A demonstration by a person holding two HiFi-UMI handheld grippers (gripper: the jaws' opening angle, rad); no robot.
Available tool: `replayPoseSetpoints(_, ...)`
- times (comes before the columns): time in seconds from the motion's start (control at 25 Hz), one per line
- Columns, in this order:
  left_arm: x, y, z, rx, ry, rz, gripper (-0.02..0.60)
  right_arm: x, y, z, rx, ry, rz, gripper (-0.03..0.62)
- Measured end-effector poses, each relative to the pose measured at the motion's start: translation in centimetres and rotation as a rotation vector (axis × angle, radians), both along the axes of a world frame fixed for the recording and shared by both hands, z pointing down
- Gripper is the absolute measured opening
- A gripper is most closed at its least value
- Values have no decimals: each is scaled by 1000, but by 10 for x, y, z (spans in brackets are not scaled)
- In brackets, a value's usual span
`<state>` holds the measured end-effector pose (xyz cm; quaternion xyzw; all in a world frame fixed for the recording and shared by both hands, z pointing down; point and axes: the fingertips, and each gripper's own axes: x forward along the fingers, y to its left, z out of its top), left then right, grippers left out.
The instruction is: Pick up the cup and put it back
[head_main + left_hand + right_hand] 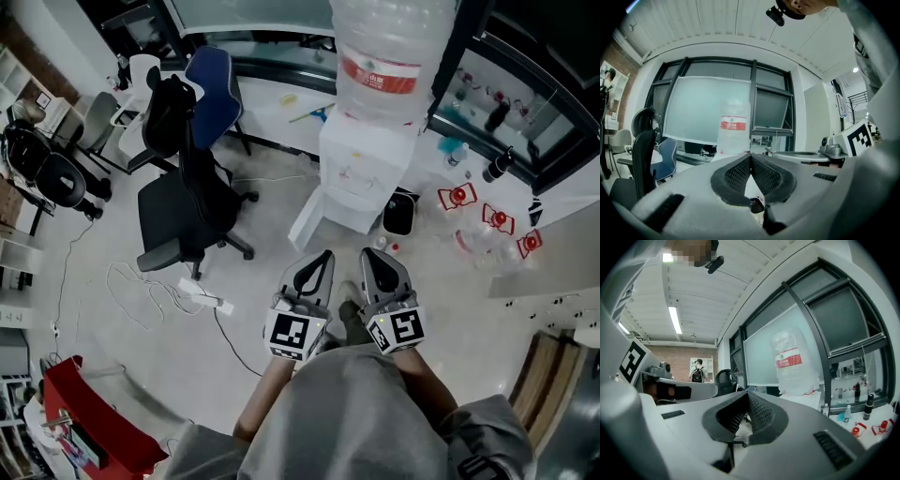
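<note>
Both closed: left gripper [326, 254], right gripper [367, 253]; open floor [187, 370] left.

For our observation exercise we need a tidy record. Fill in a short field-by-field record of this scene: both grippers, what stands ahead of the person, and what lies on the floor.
Left gripper: shut, empty
Right gripper: shut, empty
Ahead: white water dispenser with a large bottle on top
Left of it: black office chair, blue chair farther back
Floor: power strip and loose white cable
</note>
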<state>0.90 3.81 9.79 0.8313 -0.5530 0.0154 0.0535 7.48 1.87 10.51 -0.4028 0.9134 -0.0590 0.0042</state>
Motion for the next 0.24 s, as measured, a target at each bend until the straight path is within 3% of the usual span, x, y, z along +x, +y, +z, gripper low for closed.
replayPoseSetpoints(0.24, 24, 15, -10, 26, -39, 3, 9, 18, 14, -8, 19, -19, -10, 11)
